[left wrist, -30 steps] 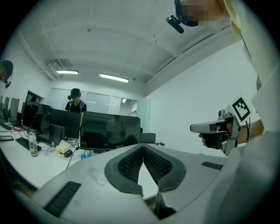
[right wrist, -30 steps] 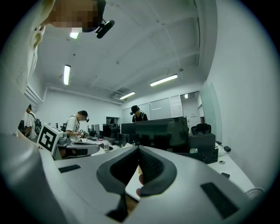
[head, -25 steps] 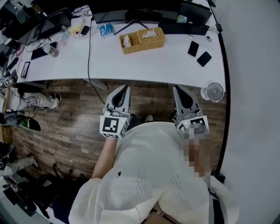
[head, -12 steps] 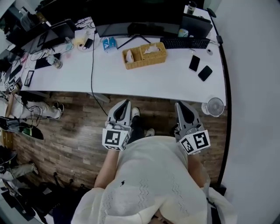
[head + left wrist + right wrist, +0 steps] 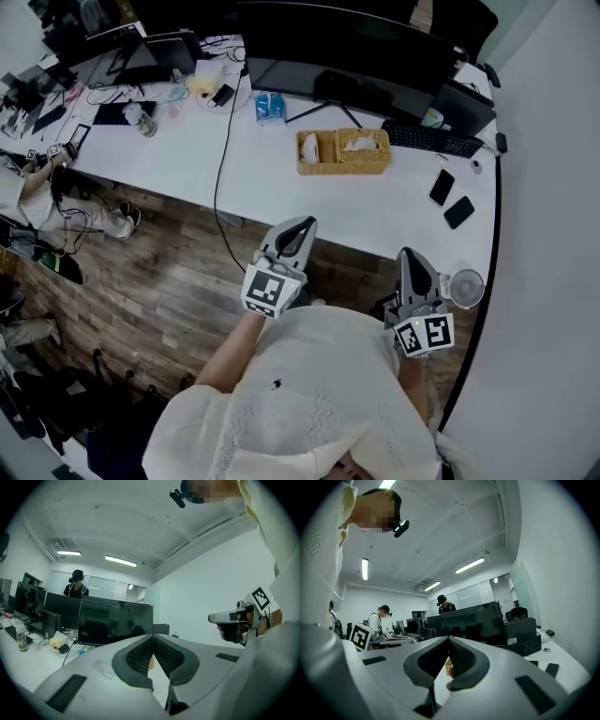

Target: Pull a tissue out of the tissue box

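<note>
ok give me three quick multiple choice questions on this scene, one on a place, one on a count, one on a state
1. Where is the wicker basket?
A. on the floor
B. on the white desk, in front of the monitor
C. on a chair

2. How many dark phones lie near the keyboard?
A. one
B. two
C. four

3. The left tool is:
A. shut and empty
B. wide open
C. clamped on a tissue

Answers: 1 B, it sits on the desktop just below the screen. 2 B, two lie side by side at the desk's right end. 3 A, its jaws meet with nothing between them.
</note>
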The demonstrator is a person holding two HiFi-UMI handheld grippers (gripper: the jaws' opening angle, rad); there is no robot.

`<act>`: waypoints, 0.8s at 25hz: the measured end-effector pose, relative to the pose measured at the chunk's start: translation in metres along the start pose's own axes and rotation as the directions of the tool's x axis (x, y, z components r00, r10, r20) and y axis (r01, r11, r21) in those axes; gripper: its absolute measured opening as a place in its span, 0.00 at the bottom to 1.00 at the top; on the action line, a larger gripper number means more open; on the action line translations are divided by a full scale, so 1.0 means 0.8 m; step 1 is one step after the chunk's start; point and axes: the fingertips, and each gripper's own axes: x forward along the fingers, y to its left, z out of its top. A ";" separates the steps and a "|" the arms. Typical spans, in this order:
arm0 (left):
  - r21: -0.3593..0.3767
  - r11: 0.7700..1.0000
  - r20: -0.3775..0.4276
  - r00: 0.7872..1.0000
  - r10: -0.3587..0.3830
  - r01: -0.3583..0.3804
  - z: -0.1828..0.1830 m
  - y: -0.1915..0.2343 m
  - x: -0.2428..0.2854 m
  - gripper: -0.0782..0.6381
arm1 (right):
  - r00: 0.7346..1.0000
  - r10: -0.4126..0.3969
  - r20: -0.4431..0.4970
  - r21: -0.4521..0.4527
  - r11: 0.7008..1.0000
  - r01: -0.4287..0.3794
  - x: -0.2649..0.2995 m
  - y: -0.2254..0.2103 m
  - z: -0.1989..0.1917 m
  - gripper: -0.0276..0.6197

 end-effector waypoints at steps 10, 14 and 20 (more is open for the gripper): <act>-0.002 0.999 0.012 0.999 -0.037 0.037 0.019 0.073 0.083 0.13 | 1.000 -0.021 -0.010 -0.020 1.000 0.020 0.104 -0.028 0.020 0.04; -0.004 0.998 0.009 0.998 -0.066 0.066 0.021 0.093 0.109 0.13 | 0.999 -0.038 -0.012 -0.025 0.999 0.037 0.133 -0.035 0.024 0.04; -0.008 0.994 -0.005 0.994 -0.106 0.106 0.018 0.117 0.135 0.13 | 0.998 -0.060 -0.011 -0.038 0.998 0.059 0.171 -0.042 0.028 0.05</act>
